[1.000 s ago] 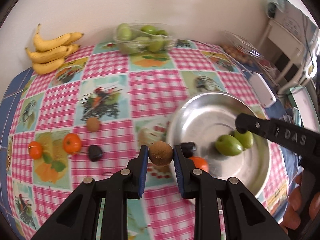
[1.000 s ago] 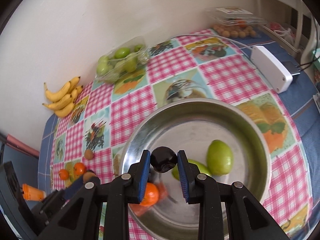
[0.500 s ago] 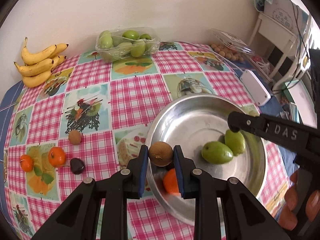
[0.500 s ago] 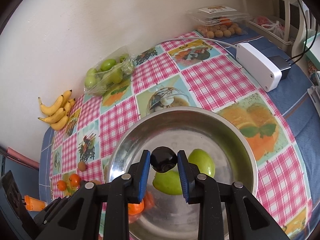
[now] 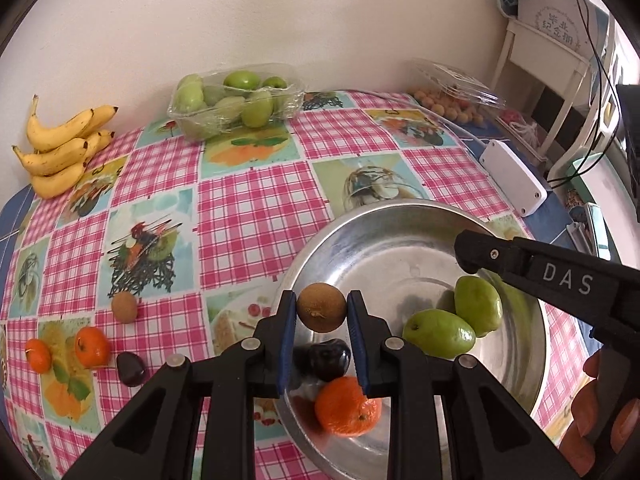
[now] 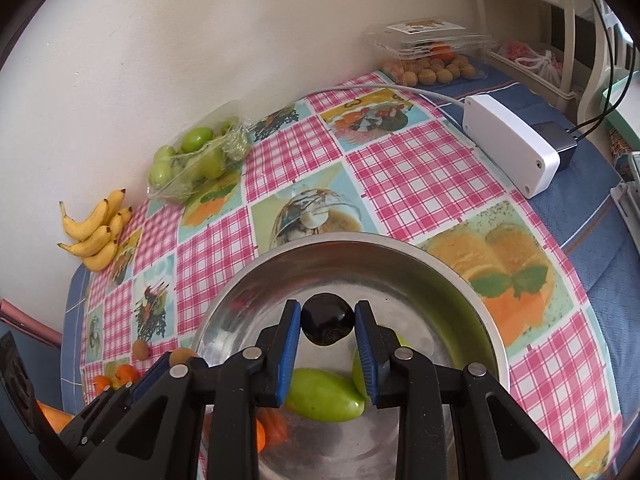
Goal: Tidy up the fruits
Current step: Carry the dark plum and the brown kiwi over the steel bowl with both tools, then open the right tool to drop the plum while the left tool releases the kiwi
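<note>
The left gripper [image 5: 321,308] held a brown round fruit [image 5: 321,307] between its blue fingers [image 5: 287,336], which were closed narrow on it from both sides. It hung over the near left rim of the metal bowl [image 5: 360,240]. Inside the bowl lay two green fruits [image 5: 456,324], touching each other on the right side, an orange [image 5: 347,406] at the near edge, and a dark plum [image 5: 328,358] just beyond the orange, partly hidden by the fingers.

The right gripper [image 6: 327,325] held another dark fruit [image 6: 327,325], also pinched between narrow fingers [image 6: 365,354], above the middle of the bowl. I think it was a plum too, but its surface was too dark to be sure. In the left wrist view this gripper reached in from the right over the green fruits.

On the checked cloth of the surface [image 5: 248,208], left of the bowl, a small brown fruit [image 5: 124,307], two small oranges [image 5: 66,350] and one more dark plum [image 5: 130,369] remained, near each other. At the far left by the wall lay a bunch of bananas [image 5: 64,148]. A clear box of green fruits [image 5: 234,104] stood at the far edge, and a white box with a cable [image 5: 514,176] lay at the far right, well apart from the bowl.
</note>
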`<state>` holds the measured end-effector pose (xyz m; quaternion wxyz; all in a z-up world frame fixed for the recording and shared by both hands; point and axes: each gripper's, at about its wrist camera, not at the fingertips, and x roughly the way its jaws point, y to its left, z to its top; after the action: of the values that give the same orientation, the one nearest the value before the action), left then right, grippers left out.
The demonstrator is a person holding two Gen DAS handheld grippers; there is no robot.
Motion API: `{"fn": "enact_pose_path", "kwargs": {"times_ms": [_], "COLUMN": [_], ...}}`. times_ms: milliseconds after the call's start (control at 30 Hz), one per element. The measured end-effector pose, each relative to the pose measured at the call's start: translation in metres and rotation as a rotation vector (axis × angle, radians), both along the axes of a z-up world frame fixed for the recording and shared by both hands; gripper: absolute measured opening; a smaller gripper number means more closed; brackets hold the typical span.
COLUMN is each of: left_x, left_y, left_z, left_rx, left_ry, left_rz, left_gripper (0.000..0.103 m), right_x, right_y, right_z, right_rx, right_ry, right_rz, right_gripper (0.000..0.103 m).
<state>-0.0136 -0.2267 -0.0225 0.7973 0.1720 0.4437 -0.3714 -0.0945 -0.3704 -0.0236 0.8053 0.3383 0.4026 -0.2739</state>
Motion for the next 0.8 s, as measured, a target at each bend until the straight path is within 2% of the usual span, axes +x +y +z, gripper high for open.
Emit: {"fn": "enact_pose_path", "kwargs": {"times_ms": [800], "left_x": [0.0], "left_y": [-0.003], "left_z": [-0.012], "left_rx": [0.038], "left_ry": [0.029], "left_rz": [-0.016], "left_gripper": [0.027], "right_x": [0.005], "right_y": [0.003], "right_z": [-0.011], "right_rx": [0.025], "right_ry": [0.067], "right_rz": [0.01], "right_gripper": [0.03]}}
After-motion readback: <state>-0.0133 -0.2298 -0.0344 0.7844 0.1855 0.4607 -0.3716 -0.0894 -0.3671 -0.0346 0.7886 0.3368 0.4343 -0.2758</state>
